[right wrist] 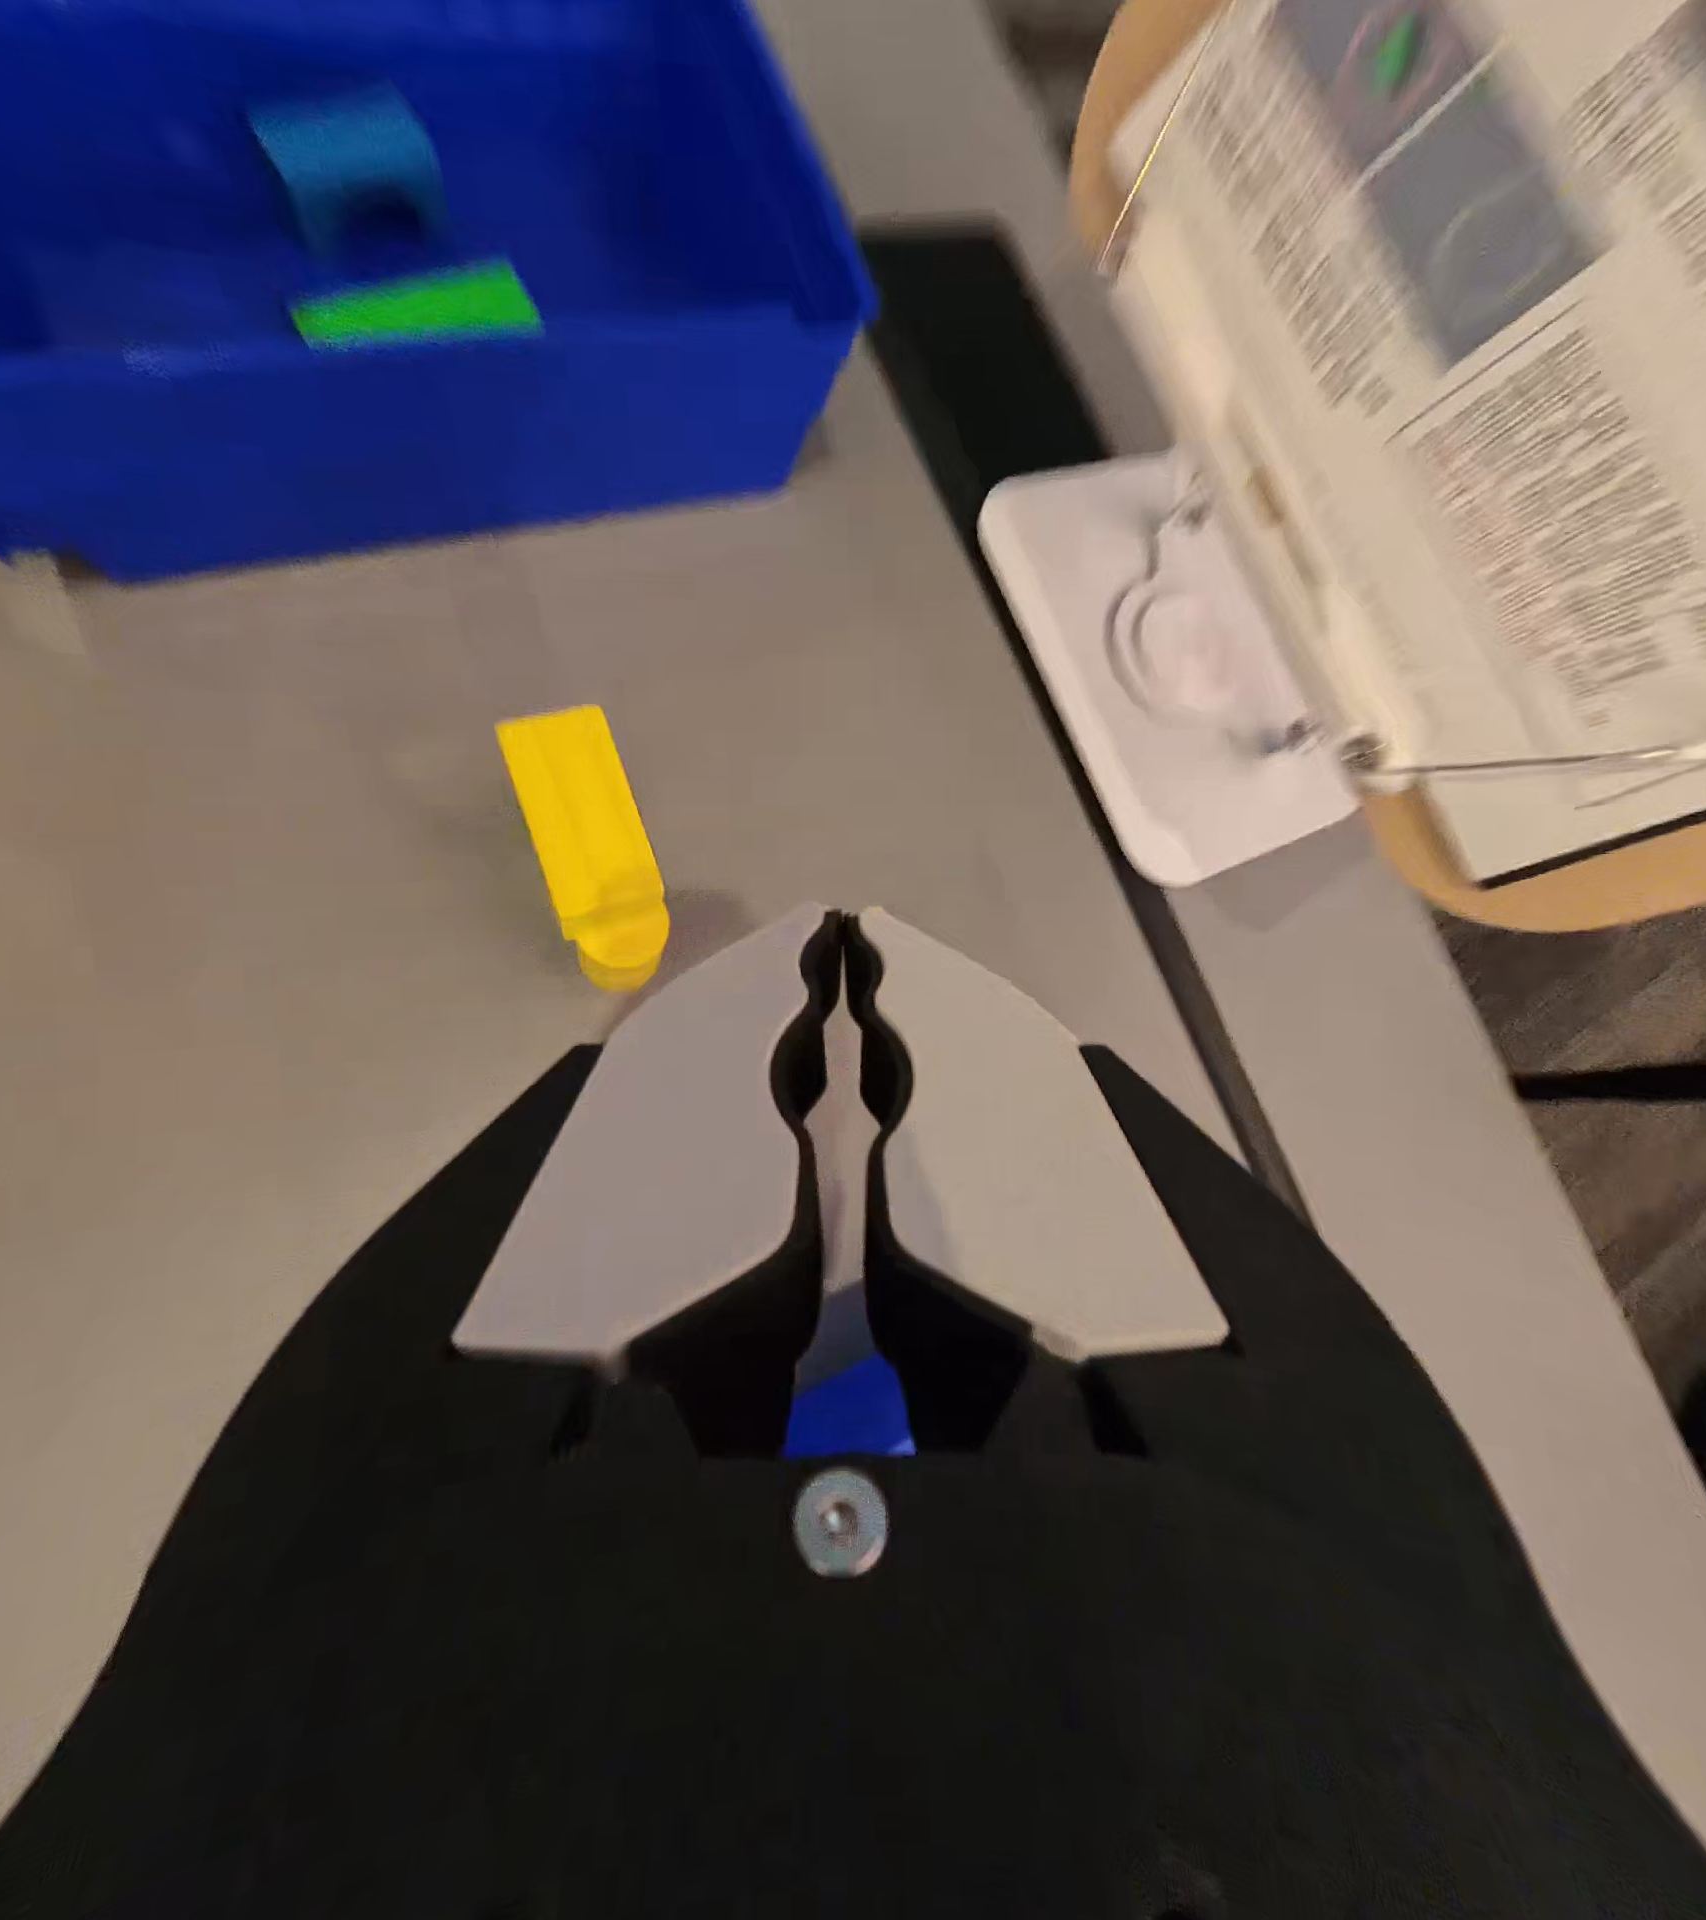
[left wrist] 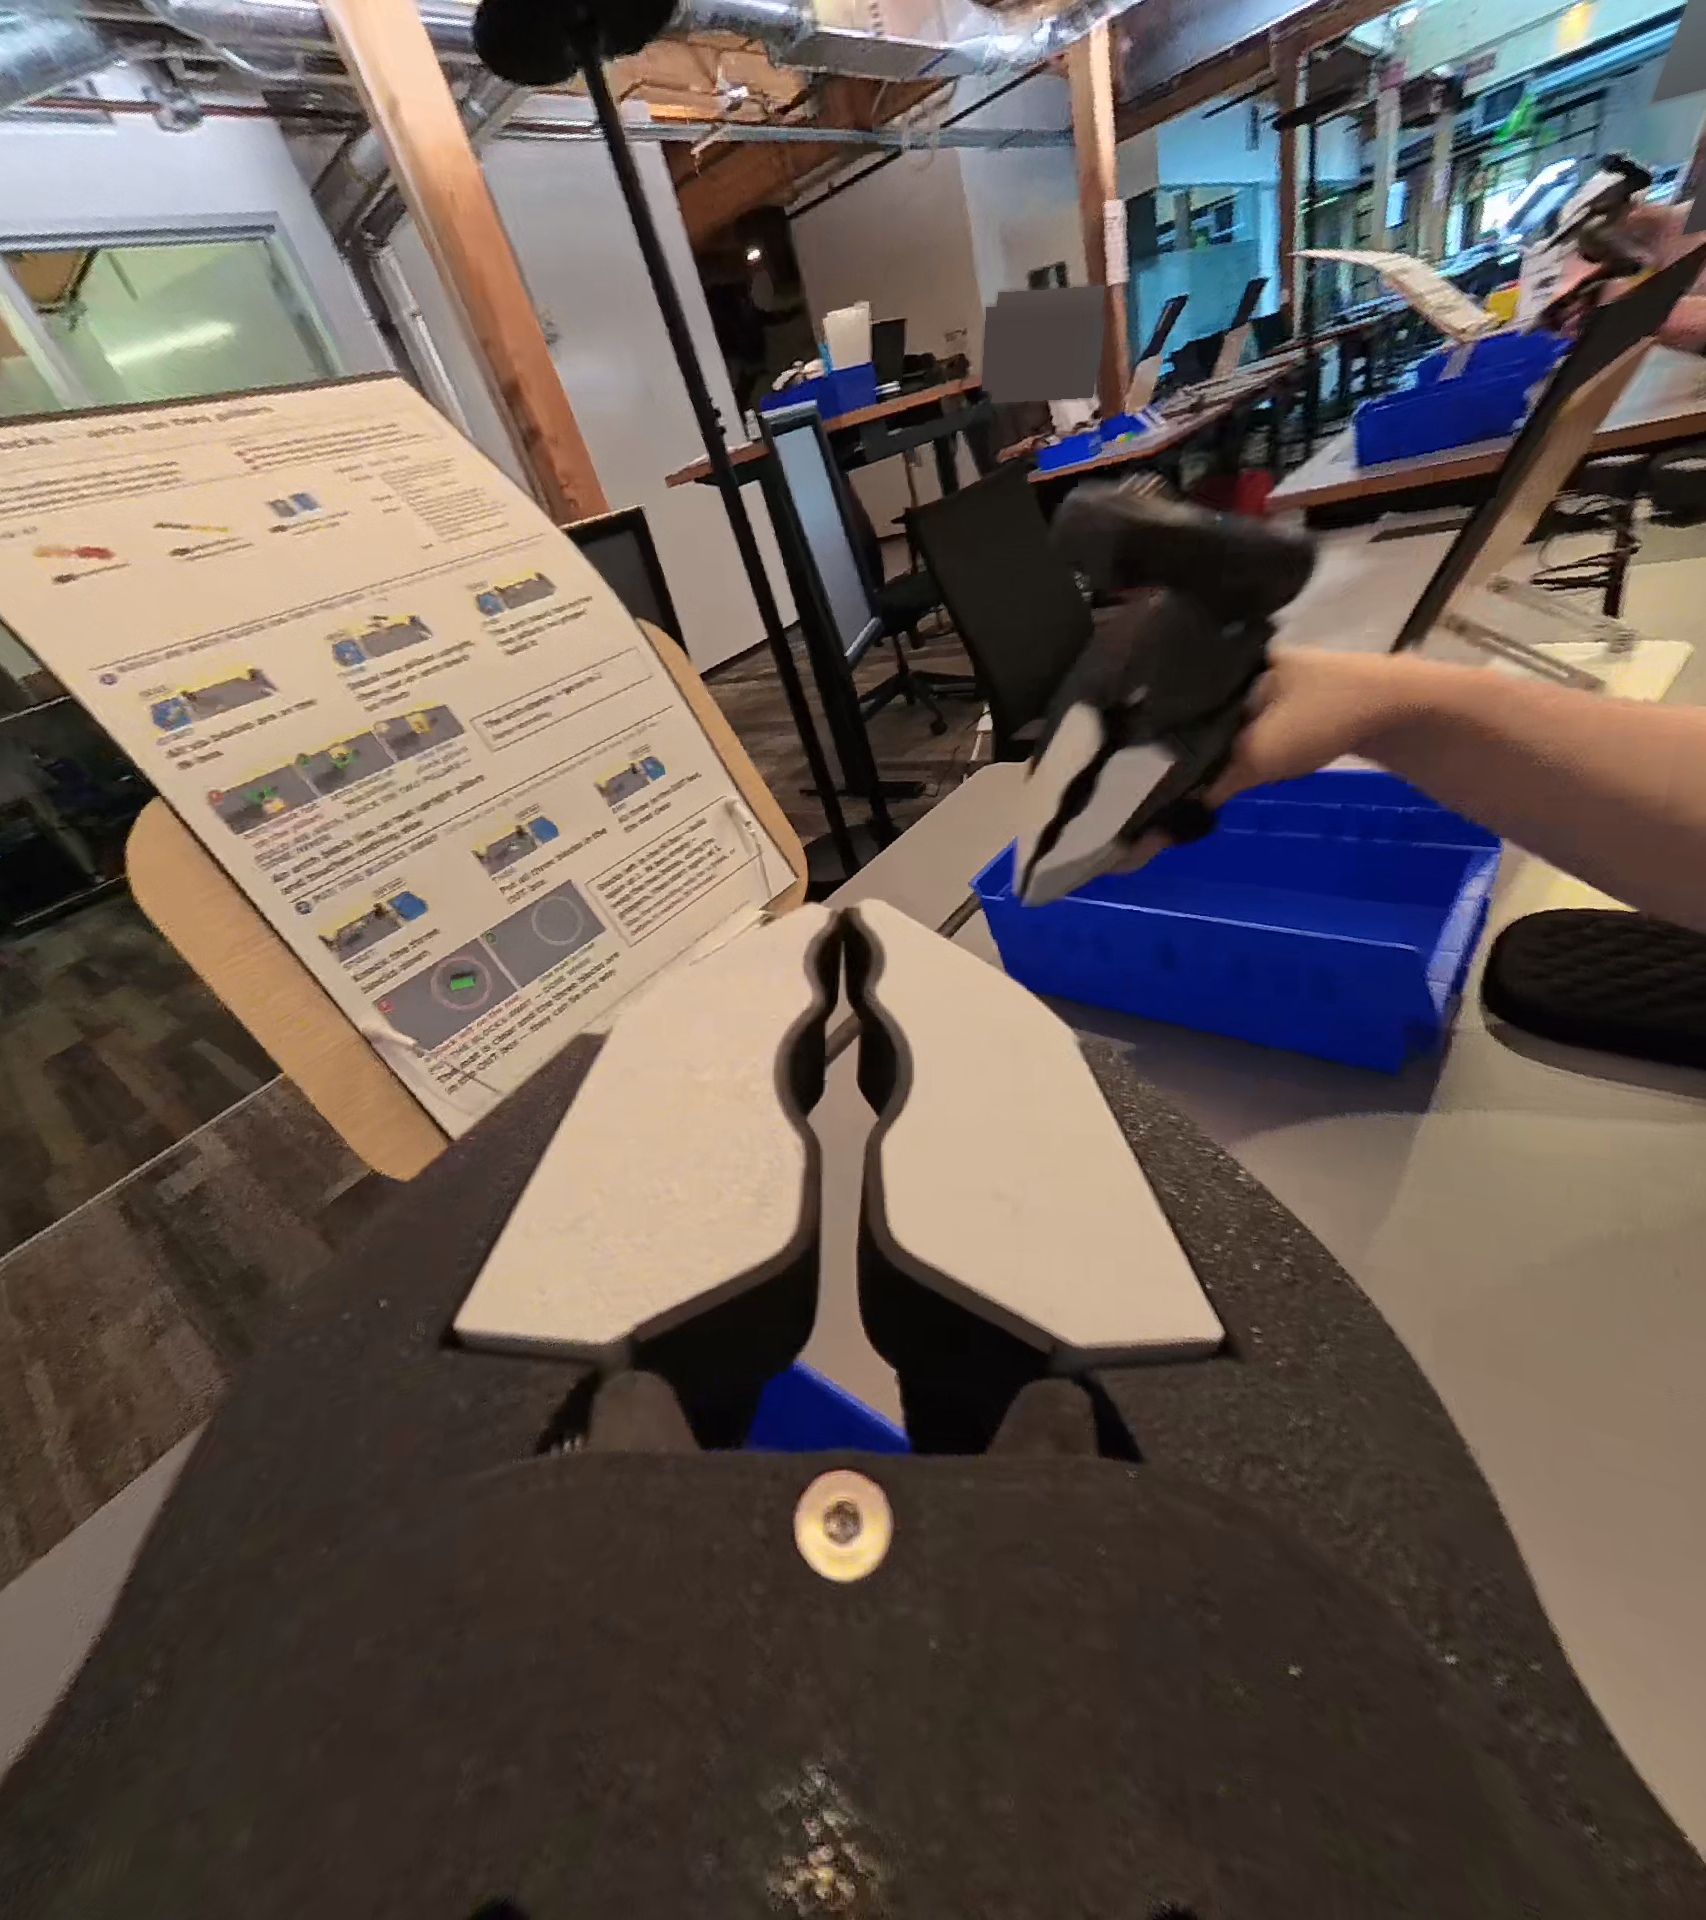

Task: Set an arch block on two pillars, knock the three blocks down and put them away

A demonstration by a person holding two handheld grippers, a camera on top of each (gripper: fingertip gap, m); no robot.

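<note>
Below, the right gripper [right wrist: 844, 920] hangs with jaws together beside a yellow block [right wrist: 587, 842] lying on the grey surface [right wrist: 205, 883]. Farther off, a blue arch block [right wrist: 350, 166] and a green block [right wrist: 418, 303] lie in the blue bin [right wrist: 361, 468]. The left gripper [left wrist: 844, 914], jaws together and empty, points toward an instruction sheet [left wrist: 309, 665].

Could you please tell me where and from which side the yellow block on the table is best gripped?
Grip the yellow block across its long flat sides near the middle, coming down from above. It lies flat on the table with clear space on both sides. The right gripper, shut beside its rounded end, would likely need to open first.
</note>
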